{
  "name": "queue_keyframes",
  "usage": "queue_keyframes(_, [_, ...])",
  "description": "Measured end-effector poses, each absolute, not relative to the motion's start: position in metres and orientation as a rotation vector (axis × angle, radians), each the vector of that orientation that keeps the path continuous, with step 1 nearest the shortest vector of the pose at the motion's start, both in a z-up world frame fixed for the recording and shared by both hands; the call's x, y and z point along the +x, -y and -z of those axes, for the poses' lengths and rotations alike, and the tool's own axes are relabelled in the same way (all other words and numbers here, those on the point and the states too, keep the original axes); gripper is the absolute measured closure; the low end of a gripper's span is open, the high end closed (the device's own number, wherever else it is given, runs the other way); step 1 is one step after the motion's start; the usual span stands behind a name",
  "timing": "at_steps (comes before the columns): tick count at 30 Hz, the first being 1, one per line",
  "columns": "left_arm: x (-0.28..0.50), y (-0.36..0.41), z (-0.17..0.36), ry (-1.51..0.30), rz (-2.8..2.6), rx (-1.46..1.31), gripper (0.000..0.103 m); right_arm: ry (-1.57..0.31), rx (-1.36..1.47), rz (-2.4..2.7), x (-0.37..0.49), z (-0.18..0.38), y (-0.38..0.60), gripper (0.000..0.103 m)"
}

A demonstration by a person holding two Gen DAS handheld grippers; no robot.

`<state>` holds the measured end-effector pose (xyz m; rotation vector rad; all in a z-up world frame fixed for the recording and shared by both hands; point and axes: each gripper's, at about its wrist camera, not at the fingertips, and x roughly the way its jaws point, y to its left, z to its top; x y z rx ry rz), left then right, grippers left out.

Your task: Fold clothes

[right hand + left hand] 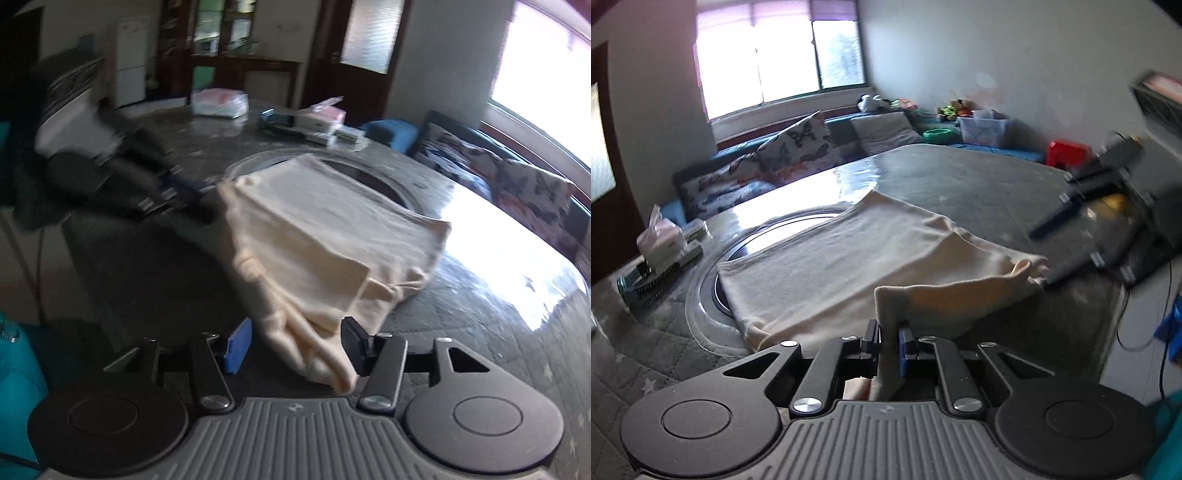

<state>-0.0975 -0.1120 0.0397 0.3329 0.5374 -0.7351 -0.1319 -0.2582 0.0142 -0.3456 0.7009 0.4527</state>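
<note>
Cream garment [827,258]: lying across the tabletop [979,184]. Left gripper [888,341]: pinching its near edge. Right gripper [295,345]: standing wide around its corner.

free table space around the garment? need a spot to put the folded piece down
Bare grey table cover lies past the cream garment, toward the far edge by the red box. A glossy bare strip runs along the window side, beside the butterfly cushions. Crowded: the corner with tissue packs and boxes, and the inset ring under the garment.
</note>
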Motion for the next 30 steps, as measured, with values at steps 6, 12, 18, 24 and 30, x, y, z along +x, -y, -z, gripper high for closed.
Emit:
queue_keyframes(6, [-0.086,0.111,-0.04,-0.565,0.741,0.306,0.092,-0.688,-0.401,-0.497,-0.117,-0.001,0.244,0.049])
queue_keyframes(12, [-0.087,0.104,-0.036,-0.581,0.752,0.294,0.088,-0.686,-0.415,-0.531,-0.104,0.004,0.237,0.079])
queue_keyframes(18, [-0.113,0.09,-0.034,-0.562,0.759,0.354,0.082,-0.703,-0.355,-0.547,-0.094,-0.003,0.243,0.089])
queue_keyframes(24, [-0.128,0.085,-0.024,-0.534,0.727,0.456,0.073,-0.7,-0.333,-0.535,-0.09,-0.005,0.244,0.09])
queue_keyframes(30, [-0.136,0.089,-0.02,-0.48,0.701,0.52,0.095,-0.67,-0.304,-0.508,-0.096,-0.007,0.244,0.093])
